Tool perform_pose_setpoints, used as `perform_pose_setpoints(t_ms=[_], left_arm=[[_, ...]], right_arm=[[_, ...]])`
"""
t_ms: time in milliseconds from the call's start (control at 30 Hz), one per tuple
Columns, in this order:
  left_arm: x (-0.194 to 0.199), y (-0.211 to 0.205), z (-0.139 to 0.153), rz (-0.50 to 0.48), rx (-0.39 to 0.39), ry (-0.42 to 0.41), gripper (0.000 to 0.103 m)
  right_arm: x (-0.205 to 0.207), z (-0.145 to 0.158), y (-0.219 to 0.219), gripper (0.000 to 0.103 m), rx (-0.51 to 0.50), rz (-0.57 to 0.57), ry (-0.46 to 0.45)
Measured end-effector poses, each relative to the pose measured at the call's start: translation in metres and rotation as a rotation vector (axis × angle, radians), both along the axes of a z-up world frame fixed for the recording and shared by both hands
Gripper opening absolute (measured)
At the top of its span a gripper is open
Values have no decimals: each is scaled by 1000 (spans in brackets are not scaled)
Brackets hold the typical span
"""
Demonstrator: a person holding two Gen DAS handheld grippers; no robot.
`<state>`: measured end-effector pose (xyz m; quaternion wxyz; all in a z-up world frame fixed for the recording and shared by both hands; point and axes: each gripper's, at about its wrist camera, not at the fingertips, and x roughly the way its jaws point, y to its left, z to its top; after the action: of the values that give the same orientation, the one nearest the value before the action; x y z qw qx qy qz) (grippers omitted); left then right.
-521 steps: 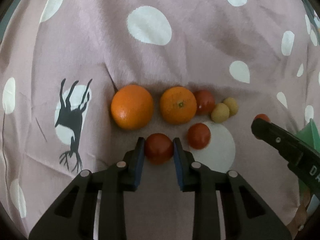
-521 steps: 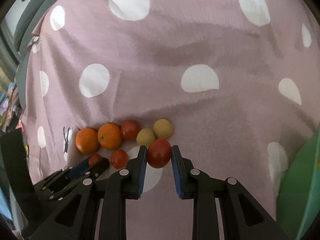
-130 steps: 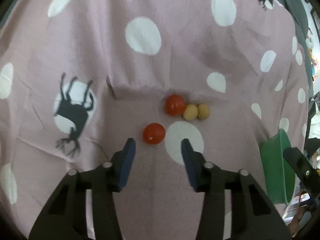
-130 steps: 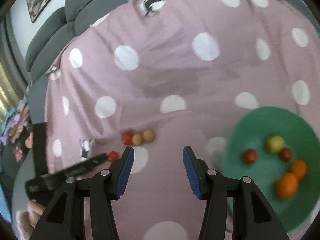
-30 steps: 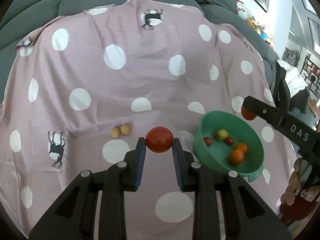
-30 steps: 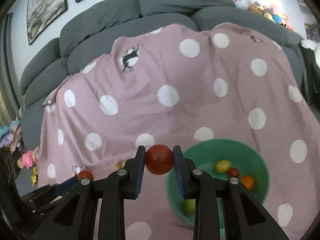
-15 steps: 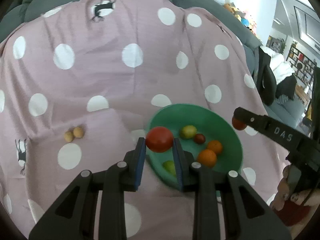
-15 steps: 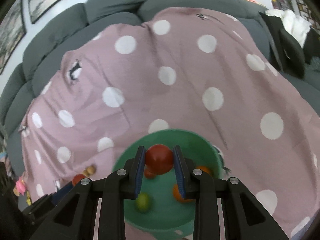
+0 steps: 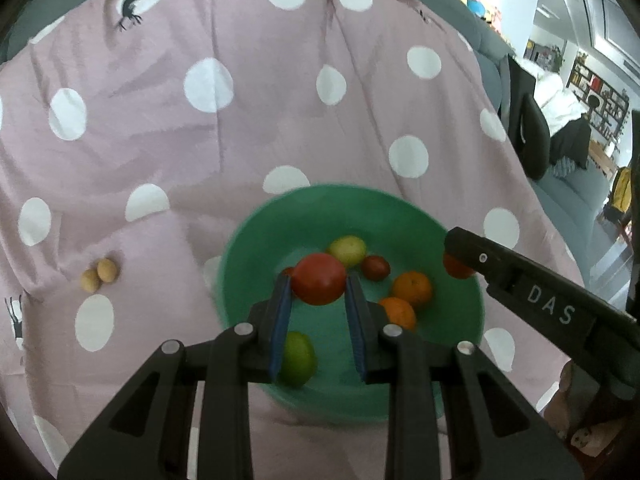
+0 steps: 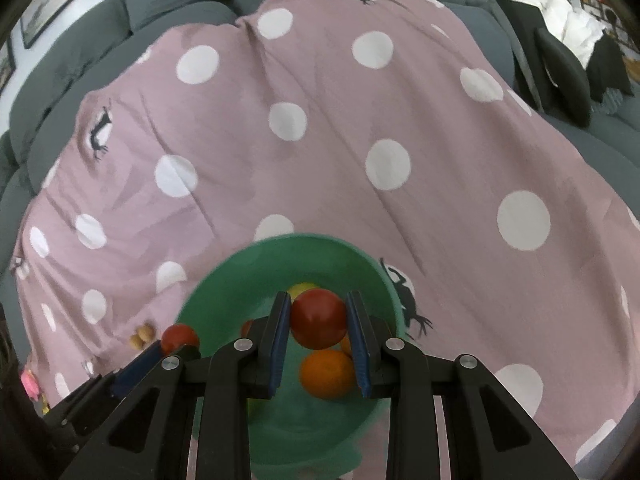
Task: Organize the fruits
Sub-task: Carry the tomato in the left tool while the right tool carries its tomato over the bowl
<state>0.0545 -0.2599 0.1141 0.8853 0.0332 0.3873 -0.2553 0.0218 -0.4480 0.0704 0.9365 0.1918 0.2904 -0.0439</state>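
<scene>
Here, both hand-held grippers angled down over green bowl (image 9: pixel 248 240), L hand-held gripper (image 9: pixel 318 284) & R hand-held gripper (image 10: pixel 318 318) each clamping a tomato.

A mauve blanket (image 9: pixel 248 152) with white polka dots and black deer silhouettes; a green bowl (image 9: pixel 256 240); red tomatoes (image 9: pixel 319 279), orange oranges (image 9: pixel 412 289), a green lime (image 9: pixel 297 359); black tongs (image 9: pixel 317 288) with blue pads (image 9: pixel 281 320).

A pink cloth (image 9: pixel 248 152) with white polka dots and small black deer prints drapes a grey sofa (image 10: pixel 168 4); a black office chair (image 9: pixel 528 128) stands at the right, framed pictures (image 10: pixel 44 8) hang upper left.
</scene>
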Motion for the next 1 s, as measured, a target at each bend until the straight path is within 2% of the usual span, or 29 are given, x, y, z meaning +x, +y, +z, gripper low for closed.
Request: perform_pose_setpoints(t_ms=[367,533,1000], left_arm=[[5,-8,-12,-5,55,5,27],[6,-10,-14,-5,67,10,27],[4,-5,-14,-13,66,19,28]], right_arm=[[9,-13,-6,30,-5,-12,65],[13,-16,-2,30,-39,-17,89],[14,-20,3,30,-90,-21,116]])
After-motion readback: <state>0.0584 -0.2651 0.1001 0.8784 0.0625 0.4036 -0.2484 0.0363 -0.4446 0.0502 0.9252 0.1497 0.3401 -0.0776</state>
